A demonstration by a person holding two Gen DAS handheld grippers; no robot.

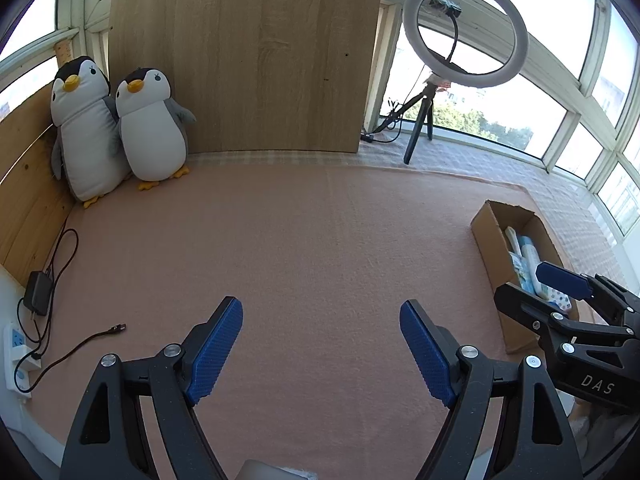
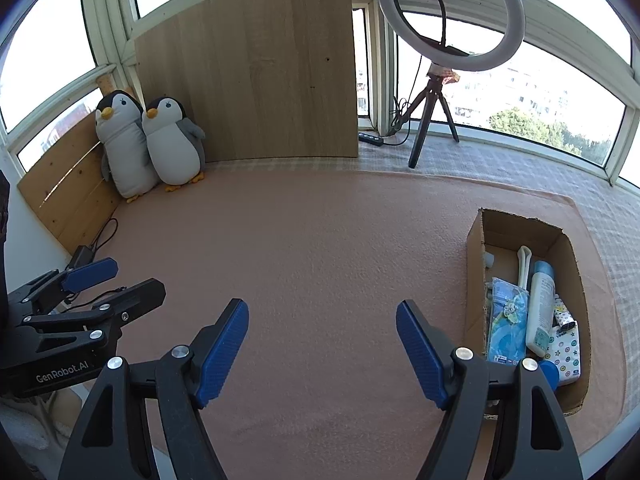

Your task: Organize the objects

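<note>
A cardboard box [image 2: 476, 256] sits on the pink blanket at the right, also seen as the box [image 1: 490, 240] in the left wrist view. Inside lie a white bottle [image 2: 540, 304], a blue packet [image 2: 506, 320], a dotted pouch [image 2: 564, 350] and other small items. My left gripper [image 1: 321, 312] hovers open over bare blanket, nothing between its blue pads. My right gripper [image 2: 322, 312] is open too, empty, just left of the box. Each gripper shows at the other view's edge: the right gripper [image 1: 560, 280] over the box and the left gripper [image 2: 92, 270] low at the left.
Two plush penguins [image 1: 120, 128] lean in the back left corner against a wooden board [image 1: 248, 60]. A ring light on a tripod [image 1: 464, 32] stands at the back right. A charger, cable and power strip [image 1: 16, 344] lie along the left edge.
</note>
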